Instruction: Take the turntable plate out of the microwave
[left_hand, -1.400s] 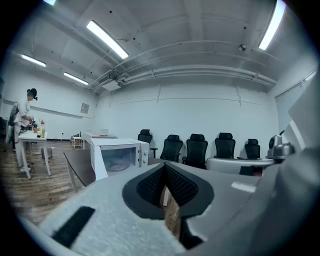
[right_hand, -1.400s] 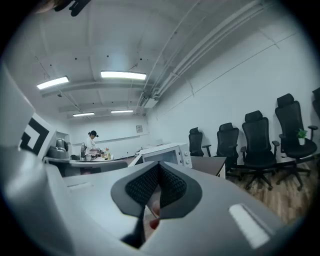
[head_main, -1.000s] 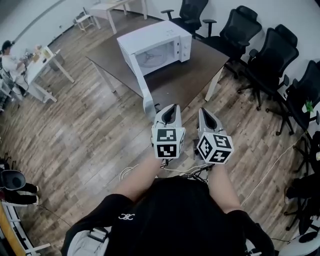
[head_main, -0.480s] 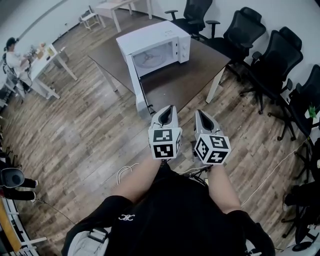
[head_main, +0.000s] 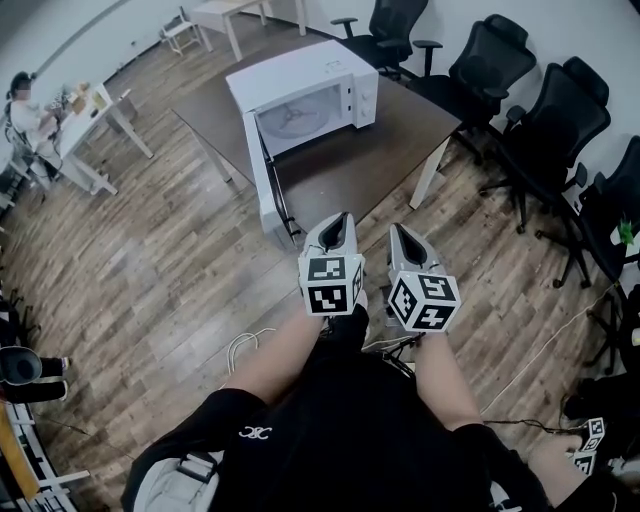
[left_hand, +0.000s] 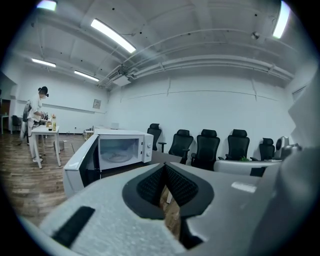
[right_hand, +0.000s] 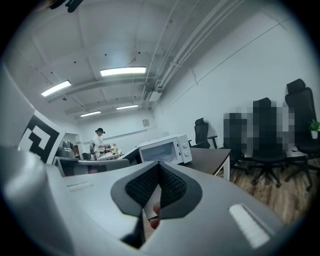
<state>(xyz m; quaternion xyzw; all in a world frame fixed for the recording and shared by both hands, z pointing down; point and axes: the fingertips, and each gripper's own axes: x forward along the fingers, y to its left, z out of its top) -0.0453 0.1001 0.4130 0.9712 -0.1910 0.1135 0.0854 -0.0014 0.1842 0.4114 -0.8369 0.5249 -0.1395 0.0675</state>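
Note:
A white microwave (head_main: 300, 72) stands on a brown table (head_main: 400, 115), and its door (head_main: 262, 185) hangs wide open toward me. The glass turntable plate (head_main: 294, 117) lies inside the cavity; it also shows as the pale plate (left_hand: 118, 156) in the left gripper view. My left gripper (head_main: 343, 217) and right gripper (head_main: 397, 228) are side by side in front of my body, short of the table's near edge. Both point toward the microwave. Each one is shut with nothing between its pads. The right gripper view shows the microwave (right_hand: 165, 149) far beyond the right gripper (right_hand: 159, 165).
Several black office chairs (head_main: 520, 70) line the right side behind the table. White tables (head_main: 85, 115) and a person (head_main: 25, 95) are at the far left. Cables (head_main: 250, 345) lie on the wooden floor by my feet.
Both grippers have edged forward and slightly down, still shut. The microwave and its open door now sit a little further left in the head view.

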